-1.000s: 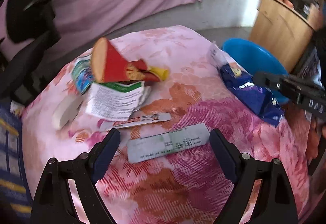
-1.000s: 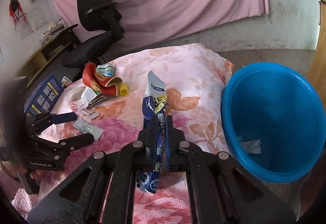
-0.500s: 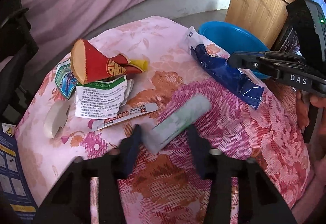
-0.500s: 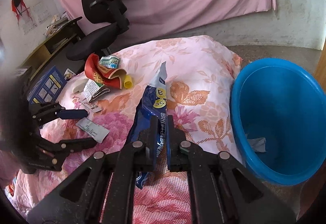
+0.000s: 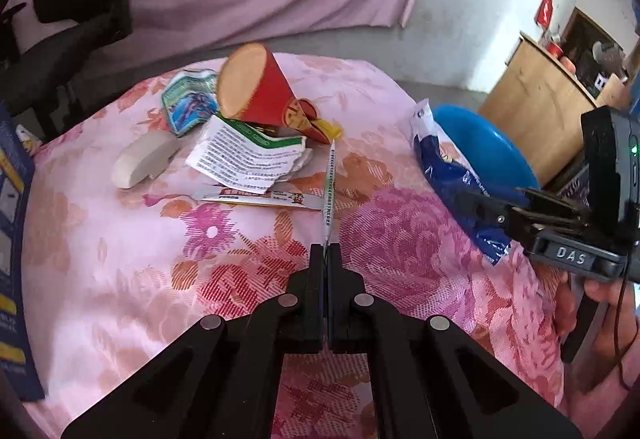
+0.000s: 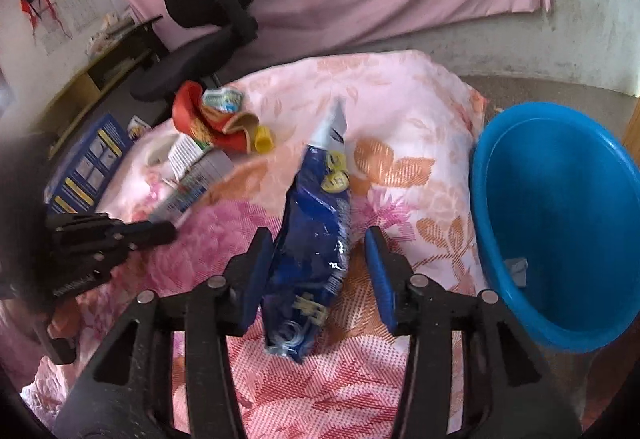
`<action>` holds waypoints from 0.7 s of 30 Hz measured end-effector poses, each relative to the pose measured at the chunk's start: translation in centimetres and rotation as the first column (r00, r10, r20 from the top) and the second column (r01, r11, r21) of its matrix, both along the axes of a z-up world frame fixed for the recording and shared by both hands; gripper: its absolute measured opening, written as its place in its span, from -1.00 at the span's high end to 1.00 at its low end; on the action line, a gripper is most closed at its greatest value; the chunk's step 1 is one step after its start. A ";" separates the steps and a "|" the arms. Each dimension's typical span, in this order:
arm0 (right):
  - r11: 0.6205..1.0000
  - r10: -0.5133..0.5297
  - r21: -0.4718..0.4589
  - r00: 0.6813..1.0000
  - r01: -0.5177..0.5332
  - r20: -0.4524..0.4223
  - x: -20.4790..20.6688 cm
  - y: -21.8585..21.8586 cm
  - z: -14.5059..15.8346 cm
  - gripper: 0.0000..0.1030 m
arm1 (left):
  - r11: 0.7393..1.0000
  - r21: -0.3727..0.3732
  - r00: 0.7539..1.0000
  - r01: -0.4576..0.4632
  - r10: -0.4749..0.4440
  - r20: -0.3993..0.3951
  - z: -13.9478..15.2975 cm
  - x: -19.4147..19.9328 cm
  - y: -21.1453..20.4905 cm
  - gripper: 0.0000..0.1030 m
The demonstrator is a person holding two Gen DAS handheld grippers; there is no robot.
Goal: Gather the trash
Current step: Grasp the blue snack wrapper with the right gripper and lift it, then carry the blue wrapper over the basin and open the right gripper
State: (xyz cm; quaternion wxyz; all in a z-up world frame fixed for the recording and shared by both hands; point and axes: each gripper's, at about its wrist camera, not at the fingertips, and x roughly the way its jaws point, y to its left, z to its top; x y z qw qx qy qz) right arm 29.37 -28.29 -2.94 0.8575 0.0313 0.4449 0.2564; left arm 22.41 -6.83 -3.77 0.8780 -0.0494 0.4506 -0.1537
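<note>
My left gripper (image 5: pixel 326 253) is shut on a flat grey-green packet (image 5: pixel 330 191), seen edge-on and held above the pink floral cloth (image 5: pixel 120 279); the packet also shows in the right wrist view (image 6: pixel 188 187). My right gripper (image 6: pixel 318 251) is open, its blue-padded fingers (image 6: pixel 260 259) on either side of a blue snack bag (image 6: pixel 316 235) that lies on the cloth. The bag also shows in the left wrist view (image 5: pixel 456 175). A blue tub (image 6: pixel 560 223) stands to the right of the table, with a scrap of paper inside.
A red paper cone (image 5: pixel 260 87), a torn white leaflet (image 5: pixel 248 155), a long sachet (image 5: pixel 264 197), a teal wrapper (image 5: pixel 188 105) and a white oval piece (image 5: pixel 144 159) lie at the back left. A black office chair (image 6: pixel 204 23) and a wooden cabinet (image 5: pixel 536 107) stand beyond.
My left gripper closed on the grey-green packet and lifted it on edge. My right gripper opened and let go of the blue snack bag, which now lies flat on the cloth.
</note>
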 end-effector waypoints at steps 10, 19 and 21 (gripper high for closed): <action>1.000 -0.013 0.017 0.999 0.013 0.032 -0.7 -0.1 0.4 0.28 | 0.998 -0.011 0.981 -0.066 0.066 0.184 2.9 -3.3 0.2 1.00; 0.994 -0.109 0.035 0.951 0.103 0.289 -3.4 -1.3 4.1 0.37 | 0.996 -0.053 0.907 -0.078 0.093 0.411 7.3 -3.4 -2.9 1.00; 0.986 -0.168 0.056 0.895 0.160 0.413 -4.6 -2.1 5.6 0.37 | 0.995 -0.075 0.881 -0.069 0.095 0.464 8.8 -2.9 -3.8 1.00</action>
